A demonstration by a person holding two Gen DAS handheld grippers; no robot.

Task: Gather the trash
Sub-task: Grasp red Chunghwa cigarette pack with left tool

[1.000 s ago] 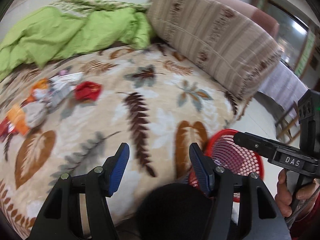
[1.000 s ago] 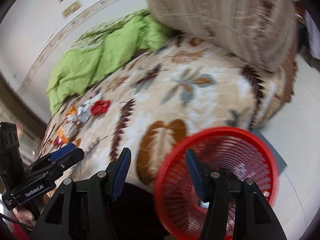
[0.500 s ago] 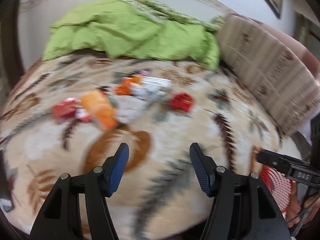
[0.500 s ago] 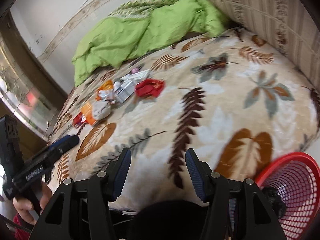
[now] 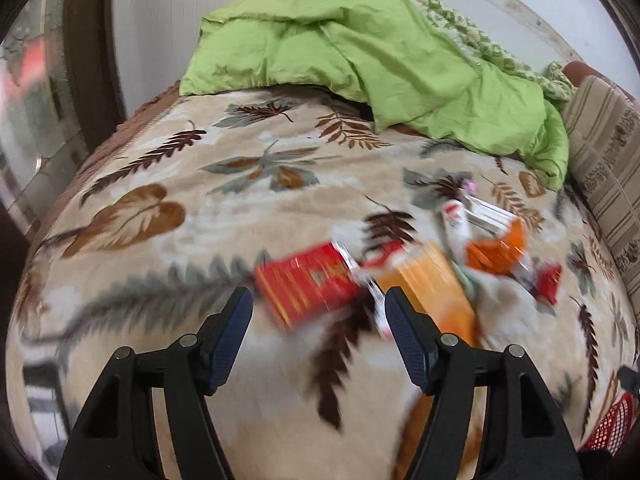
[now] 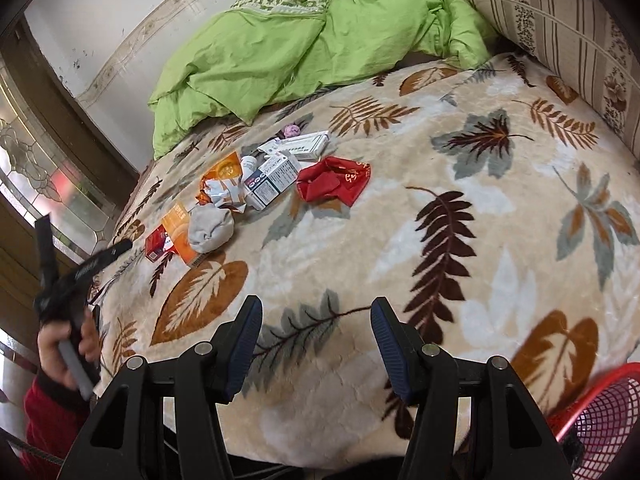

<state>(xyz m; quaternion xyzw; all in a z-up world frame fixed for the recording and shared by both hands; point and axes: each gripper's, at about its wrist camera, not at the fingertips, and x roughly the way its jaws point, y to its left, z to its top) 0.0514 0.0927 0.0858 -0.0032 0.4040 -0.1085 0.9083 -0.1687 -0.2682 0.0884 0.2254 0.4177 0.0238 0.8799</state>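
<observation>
A heap of trash lies on the leaf-patterned bed blanket (image 6: 460, 248): a red box (image 5: 308, 284), an orange packet (image 5: 432, 288), a crumpled grey wad (image 6: 210, 228), white boxes (image 6: 272, 182) and a red wrapper (image 6: 334, 180). My left gripper (image 5: 318, 316) is open just short of the red box; it also shows in the right wrist view (image 6: 94, 264) at the left. My right gripper (image 6: 316, 340) is open and empty over the blanket's near edge. A red mesh basket (image 6: 600, 420) stands at the lower right, beside the bed.
A green quilt (image 6: 304, 44) is bunched at the head of the bed. A striped beige cushion (image 6: 560, 28) lies along the right side. A dark door frame with patterned glass (image 6: 48, 152) stands on the left.
The left gripper has swung left from the basket side and closed in on the trash heap. The right gripper has turned from the basket toward the bed. Both stay open.
</observation>
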